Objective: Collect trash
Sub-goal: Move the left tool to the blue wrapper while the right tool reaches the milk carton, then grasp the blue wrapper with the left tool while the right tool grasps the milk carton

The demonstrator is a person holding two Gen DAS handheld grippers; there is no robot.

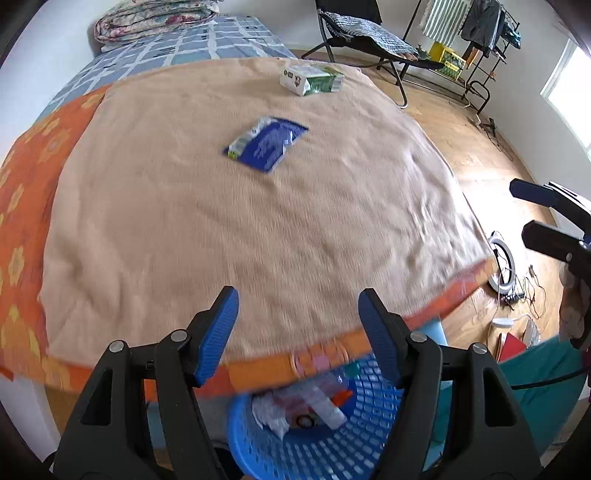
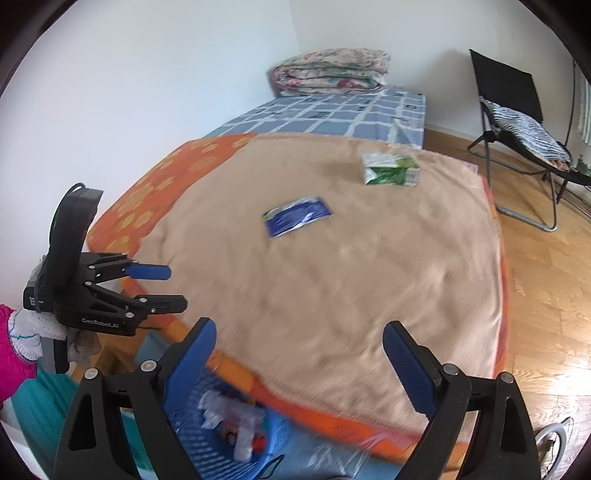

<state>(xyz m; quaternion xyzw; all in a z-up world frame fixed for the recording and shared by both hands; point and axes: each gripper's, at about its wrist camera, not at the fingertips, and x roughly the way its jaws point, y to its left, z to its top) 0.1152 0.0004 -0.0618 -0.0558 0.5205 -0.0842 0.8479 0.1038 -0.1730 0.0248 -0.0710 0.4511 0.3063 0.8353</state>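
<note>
One ring light point(image 1: 503, 263) in L view only, R lacks it

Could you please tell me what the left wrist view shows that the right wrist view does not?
Only the left wrist view shows the clothes rack, the yellow crate and the ring light on the floor. Only the right wrist view shows the pink sleeve. Both show the blue packet, the green-and-white carton, the folded quilt, the folding chair and the blue basket of trash.

Blanketed bed point(image 1: 221, 229): blue packet point(image 1: 266, 142), green carton point(image 1: 312, 78).
</note>
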